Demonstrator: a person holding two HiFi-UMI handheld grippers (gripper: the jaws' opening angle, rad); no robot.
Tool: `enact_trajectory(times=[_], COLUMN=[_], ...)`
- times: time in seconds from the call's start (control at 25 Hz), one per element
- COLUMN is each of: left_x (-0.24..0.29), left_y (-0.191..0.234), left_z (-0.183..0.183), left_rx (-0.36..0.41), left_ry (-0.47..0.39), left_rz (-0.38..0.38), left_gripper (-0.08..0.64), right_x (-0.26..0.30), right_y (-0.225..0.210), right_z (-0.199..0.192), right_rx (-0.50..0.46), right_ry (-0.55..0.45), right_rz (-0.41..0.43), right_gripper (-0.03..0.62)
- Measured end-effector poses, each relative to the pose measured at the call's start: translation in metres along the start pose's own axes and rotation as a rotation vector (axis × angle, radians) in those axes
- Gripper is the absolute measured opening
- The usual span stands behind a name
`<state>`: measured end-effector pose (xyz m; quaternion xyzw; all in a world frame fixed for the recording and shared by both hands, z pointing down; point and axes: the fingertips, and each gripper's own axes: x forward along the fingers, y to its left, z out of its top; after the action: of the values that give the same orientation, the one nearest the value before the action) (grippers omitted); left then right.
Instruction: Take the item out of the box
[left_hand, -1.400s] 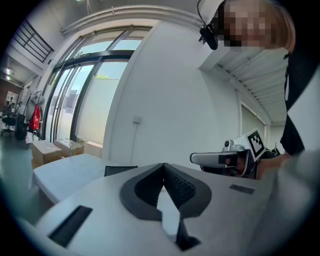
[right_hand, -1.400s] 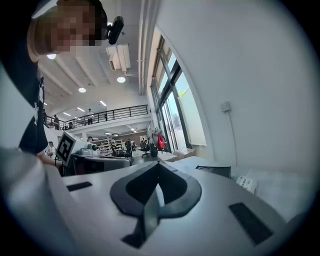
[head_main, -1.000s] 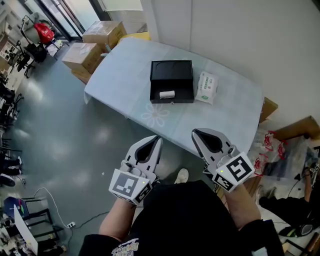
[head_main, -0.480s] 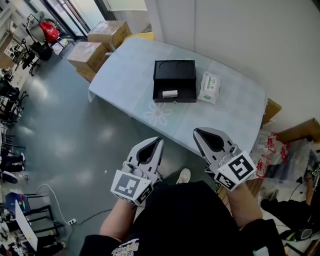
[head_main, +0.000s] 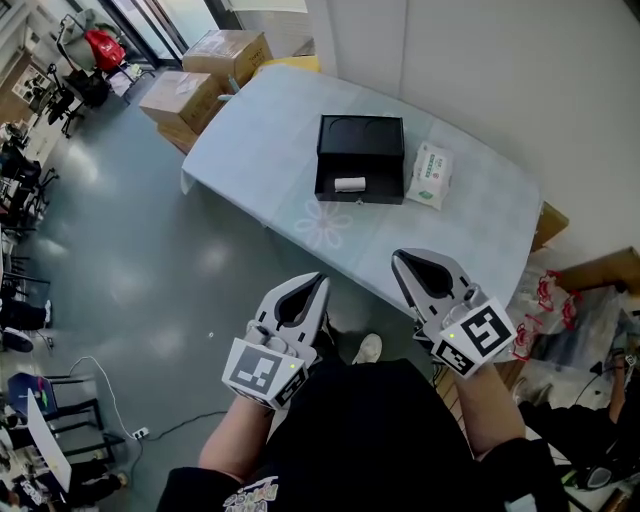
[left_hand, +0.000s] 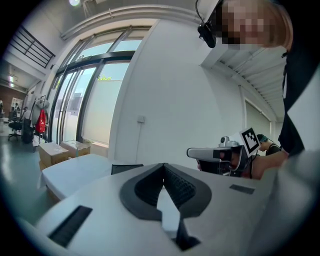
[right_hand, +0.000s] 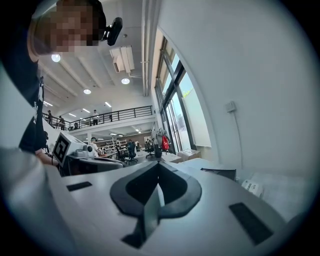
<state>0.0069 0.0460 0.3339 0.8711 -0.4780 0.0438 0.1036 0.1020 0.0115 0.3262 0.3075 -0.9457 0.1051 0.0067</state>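
Note:
An open black box (head_main: 361, 160) lies on the pale blue table (head_main: 260, 150), lid flipped back, with a small white item (head_main: 349, 184) in its front half. Both grippers hang well short of the table, above the floor. My left gripper (head_main: 316, 281) is shut with nothing in it, tips pointing at the table's near edge. My right gripper (head_main: 403, 260) is shut and empty too, a little nearer the table. In the left gripper view the box (left_hand: 125, 169) shows as a dark edge beyond the shut left gripper (left_hand: 163, 167). The right gripper (right_hand: 158, 165) view catches the box (right_hand: 220, 173) at right.
A white pack of wipes (head_main: 431, 175) lies right of the box. Cardboard boxes (head_main: 202, 78) stand on the floor past the table's left end. A white wall runs behind the table. Bags and clutter (head_main: 570, 310) sit on the floor at right. My shoe (head_main: 366, 350) shows below.
The table and box have slid slightly right and closer in the head view as I step toward them. Both grippers keep the same shut pose.

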Motion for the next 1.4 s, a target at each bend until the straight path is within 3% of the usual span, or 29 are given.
enact_trajectory(times=[0.2,0.76,1.08,1.4], left_x=[0.008,0.076,0.105,0.123], left_y=[0.021,0.091,0.114,0.146], left_z=[-0.002,0.007,0.007,0.003], left_rx=[0.003,0.012,-0.005,0.004], left_ry=[0.016,0.036,0.034,0.057], left_rz=[0.009,-0.129,-0.229,-0.273], left_gripper=[0.009,0.009,0.009,0.008], right_x=[0.020,0.095,0.134,0.179], right_y=[-0.006,-0.063,-0.101,-0.129], right_z=[0.000,0.006,-0.009,-0.030], right_rx=[-0.013,-0.048,-0.053,-0.040], right_ry=[0.016,0.062,0.134,0.193], right_rz=[-0.011,-0.124,-0.178,-0.191], right_gripper=[0.009,0.009,0.009,0.009])
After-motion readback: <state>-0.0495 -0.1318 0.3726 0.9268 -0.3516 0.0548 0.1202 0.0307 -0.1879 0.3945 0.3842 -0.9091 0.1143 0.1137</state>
